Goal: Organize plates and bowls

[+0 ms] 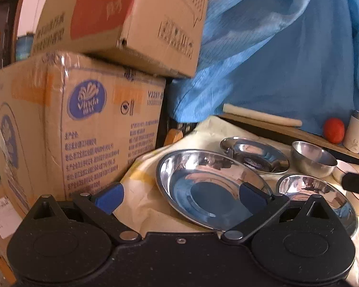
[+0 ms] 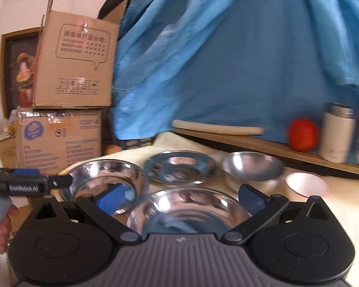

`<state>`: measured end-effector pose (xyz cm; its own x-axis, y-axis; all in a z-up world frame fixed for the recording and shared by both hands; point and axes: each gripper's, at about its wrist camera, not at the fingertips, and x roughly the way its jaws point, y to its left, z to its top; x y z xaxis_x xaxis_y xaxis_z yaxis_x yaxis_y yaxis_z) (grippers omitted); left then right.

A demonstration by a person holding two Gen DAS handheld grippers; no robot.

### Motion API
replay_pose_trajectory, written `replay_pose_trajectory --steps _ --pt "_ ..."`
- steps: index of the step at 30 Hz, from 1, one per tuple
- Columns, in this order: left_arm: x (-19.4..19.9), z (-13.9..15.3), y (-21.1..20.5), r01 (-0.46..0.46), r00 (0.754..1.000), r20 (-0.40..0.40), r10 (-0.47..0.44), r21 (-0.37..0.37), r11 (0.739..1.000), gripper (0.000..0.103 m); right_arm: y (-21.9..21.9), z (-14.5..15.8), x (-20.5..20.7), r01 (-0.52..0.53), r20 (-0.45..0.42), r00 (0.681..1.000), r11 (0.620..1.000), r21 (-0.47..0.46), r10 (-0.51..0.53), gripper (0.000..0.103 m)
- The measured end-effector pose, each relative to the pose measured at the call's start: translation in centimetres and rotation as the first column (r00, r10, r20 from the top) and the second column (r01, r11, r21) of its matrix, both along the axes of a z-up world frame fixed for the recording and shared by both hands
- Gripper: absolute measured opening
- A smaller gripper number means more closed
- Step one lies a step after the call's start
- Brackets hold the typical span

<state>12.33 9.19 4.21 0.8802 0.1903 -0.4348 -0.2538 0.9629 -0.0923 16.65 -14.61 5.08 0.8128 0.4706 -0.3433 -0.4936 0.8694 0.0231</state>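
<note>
Both grippers hung with fingers spread wide and empty: the left gripper over the large steel plate, the right gripper over a nearer plate. The steel bowl sat at one o'clock. Best, I judged, to pinch a rim squarely and lift level.

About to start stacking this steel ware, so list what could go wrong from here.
1. The large plate and the nearer plate sit almost rim to rim; the open left claw could knock one while taking the other.
2. The small white dish beside the steel bowl may get bumped by the open right claw.
</note>
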Motion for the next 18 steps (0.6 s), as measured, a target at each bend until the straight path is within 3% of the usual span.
replay_pose_trajectory --steps 6,11,16,18 --pt "0.9 -0.7 0.9 0.032 0.999 -0.012 -0.033 -0.065 0.997 0.101 2.2 -0.2 4.0 -0.126 -0.108 0.985 0.99 0.062 0.132 0.103" --pt "1.2 -1.0 0.7 0.07 0.997 -0.026 -0.072 -0.079 0.994 0.096 3.2 -0.6 7.3 -0.189 -0.226 0.95 0.973 0.136 0.216 0.097" --pt "2.3 -1.0 1.5 0.063 0.996 -0.053 -0.068 -0.098 0.993 0.095 4.5 -0.8 9.2 -0.236 -0.276 0.923 0.961 0.144 0.268 0.092" --pt "2.5 -1.1 1.6 0.056 0.996 -0.061 -0.062 -0.097 0.994 0.09 5.1 -0.9 9.6 -0.25 -0.281 0.918 0.959 0.135 0.279 0.091"
